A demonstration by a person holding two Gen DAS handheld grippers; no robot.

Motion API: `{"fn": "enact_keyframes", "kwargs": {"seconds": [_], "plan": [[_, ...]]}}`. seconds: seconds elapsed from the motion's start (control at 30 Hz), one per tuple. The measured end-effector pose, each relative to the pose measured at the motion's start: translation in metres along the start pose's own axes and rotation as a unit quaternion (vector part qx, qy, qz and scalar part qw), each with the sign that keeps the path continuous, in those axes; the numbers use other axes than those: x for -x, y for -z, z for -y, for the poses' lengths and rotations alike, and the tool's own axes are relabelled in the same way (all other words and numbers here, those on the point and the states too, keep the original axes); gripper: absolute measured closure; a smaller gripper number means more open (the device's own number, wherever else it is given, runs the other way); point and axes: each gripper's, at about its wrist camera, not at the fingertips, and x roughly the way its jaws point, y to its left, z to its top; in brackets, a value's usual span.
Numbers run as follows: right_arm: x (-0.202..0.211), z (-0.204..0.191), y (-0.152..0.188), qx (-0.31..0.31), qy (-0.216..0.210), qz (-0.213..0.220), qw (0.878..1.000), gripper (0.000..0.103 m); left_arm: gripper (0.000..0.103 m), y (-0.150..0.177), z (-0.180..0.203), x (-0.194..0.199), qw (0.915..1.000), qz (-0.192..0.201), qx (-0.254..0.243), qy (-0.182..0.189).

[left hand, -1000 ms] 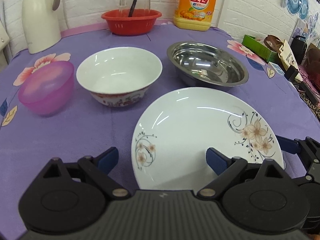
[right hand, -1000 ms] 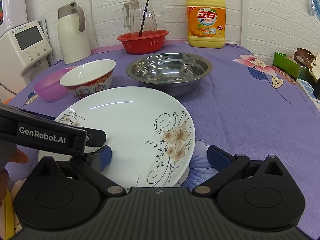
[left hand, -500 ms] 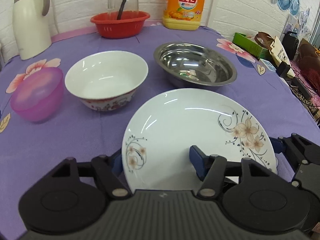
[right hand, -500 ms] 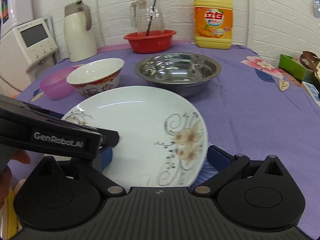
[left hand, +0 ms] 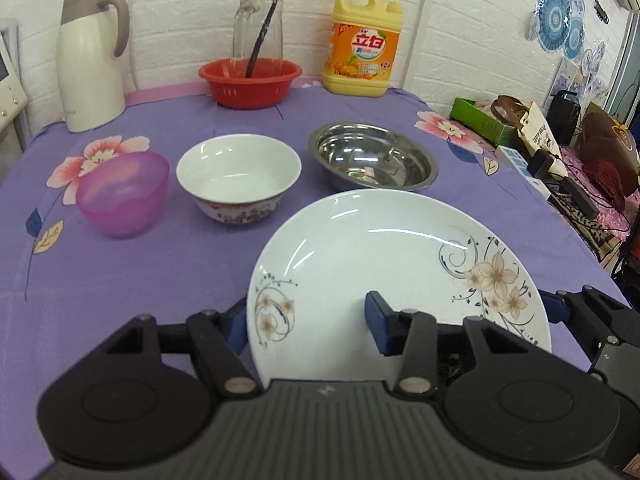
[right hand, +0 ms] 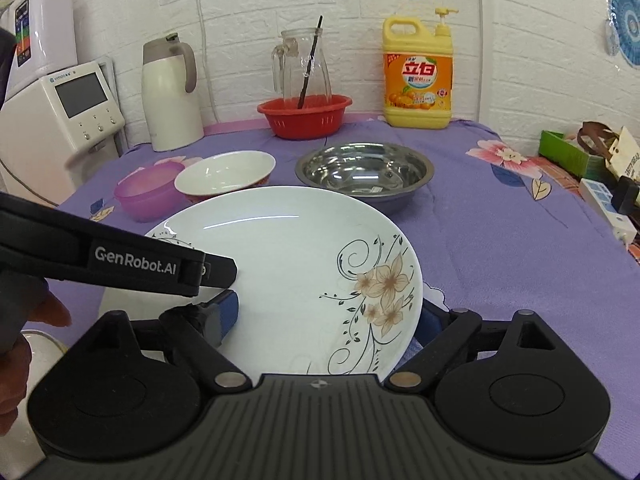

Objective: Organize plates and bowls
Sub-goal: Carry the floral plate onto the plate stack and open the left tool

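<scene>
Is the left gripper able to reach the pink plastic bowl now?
Probably not yet: the left gripper, its jaws just closing, grips the white flowered plate. The path to the pink plastic bowl looks clear.

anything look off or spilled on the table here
Nothing spilled or broken. The one unusual thing is the plate: both grippers have it by opposite edges, the left gripper having just closed on it, and it sits tilted above the cloth. The bowls behind stand upright.
</scene>
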Motion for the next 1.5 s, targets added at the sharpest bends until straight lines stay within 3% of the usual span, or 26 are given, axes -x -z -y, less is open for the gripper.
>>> {"fn": "enact_keyframes", "kwargs": {"seconds": [0.2,0.47,0.77,0.93,1.1,1.3,1.5], "plan": [[0.04,-0.039,0.012,0.01,-0.037,0.028,0.999,0.0,0.057,0.039,-0.03,0.059,0.999,0.029,0.033,-0.008],[0.059,-0.104,0.04,0.042,-0.105,0.008,0.993,0.0,0.057,0.101,-0.069,0.119,0.9939,0.051,0.059,-0.078],[0.061,-0.141,0.068,0.09,-0.115,-0.021,0.989,0.0,0.057,0.147,-0.093,0.129,0.9913,0.054,0.092,-0.078],[0.063,-0.144,0.072,0.103,-0.109,-0.015,0.989,0.0,0.05,0.152,-0.091,0.129,0.9918,0.071,0.078,-0.072],[0.064,-0.144,0.072,0.1,-0.111,-0.019,0.989,0.0,0.044,0.15,-0.098,0.131,0.9904,0.077,0.102,-0.054],[0.067,-0.137,0.071,0.085,-0.128,-0.025,0.988,0.0,0.031,0.143,-0.09,0.145,0.9889,0.107,0.069,-0.075],[0.07,-0.131,0.068,0.076,-0.127,-0.033,0.989,0.0,0.03,0.129,-0.087,0.153,0.9867,0.128,0.073,-0.07]]}}
